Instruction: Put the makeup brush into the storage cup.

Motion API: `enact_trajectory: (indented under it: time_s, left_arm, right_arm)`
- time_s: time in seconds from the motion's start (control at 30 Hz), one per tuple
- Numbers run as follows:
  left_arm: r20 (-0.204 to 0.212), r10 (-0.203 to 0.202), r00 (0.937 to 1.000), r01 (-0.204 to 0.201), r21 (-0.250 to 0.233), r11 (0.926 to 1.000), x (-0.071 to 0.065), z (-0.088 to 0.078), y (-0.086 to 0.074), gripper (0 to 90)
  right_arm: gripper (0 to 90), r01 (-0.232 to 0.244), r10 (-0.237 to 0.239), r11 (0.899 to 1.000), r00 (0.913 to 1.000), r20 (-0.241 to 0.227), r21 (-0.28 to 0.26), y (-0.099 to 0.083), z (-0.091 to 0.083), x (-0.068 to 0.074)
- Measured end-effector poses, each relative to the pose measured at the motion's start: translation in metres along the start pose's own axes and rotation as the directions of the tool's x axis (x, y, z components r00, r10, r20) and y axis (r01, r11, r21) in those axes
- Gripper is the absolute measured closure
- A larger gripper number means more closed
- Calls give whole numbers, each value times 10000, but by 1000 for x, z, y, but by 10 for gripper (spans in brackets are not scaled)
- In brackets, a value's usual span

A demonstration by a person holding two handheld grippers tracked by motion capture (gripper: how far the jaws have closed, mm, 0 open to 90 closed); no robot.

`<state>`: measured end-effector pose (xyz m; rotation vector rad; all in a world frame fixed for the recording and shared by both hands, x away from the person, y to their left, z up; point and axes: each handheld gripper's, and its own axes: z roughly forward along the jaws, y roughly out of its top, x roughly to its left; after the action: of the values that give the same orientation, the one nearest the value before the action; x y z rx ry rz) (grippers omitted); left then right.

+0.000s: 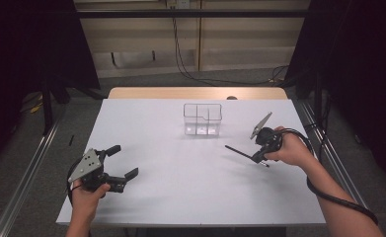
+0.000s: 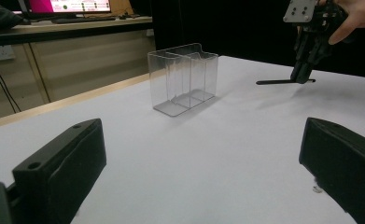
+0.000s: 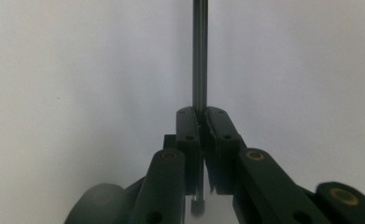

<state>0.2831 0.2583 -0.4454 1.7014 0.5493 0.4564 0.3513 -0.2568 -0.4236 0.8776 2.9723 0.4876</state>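
White worktop (image 1: 180, 187): right gripper (image 1: 257, 157) clenched on a thin rod (image 1: 237, 151) near its end; left gripper (image 1: 124, 163) released. The long overhang could pivot, missing the clear bin (image 1: 202, 119) ahead.

Right claw (image 1: 257, 159) clamped on thin dark rod (image 1: 237, 151) above white table (image 1: 180, 187), near clear divided container (image 1: 203, 119).

Lab: black curtains (image 1: 27, 44), rig rails (image 1: 22, 173)
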Motion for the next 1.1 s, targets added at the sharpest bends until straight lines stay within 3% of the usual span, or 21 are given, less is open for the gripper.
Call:
enact_trajectory:
  time_s: [0.73, 1.1]
  left_arm:
    - [105, 39, 9999, -39, 58, 10000, 0, 2, 0, 6]
    - [106, 39, 9999, -40, 106, 9999, 0, 2, 0, 6]
  right_arm:
    - [851, 928, -928, 9957, 9956, -139, -30, 30, 1, 23]
    - [851, 1537, -1537, 9881, 9879, -198, -20, 47, 8, 34]
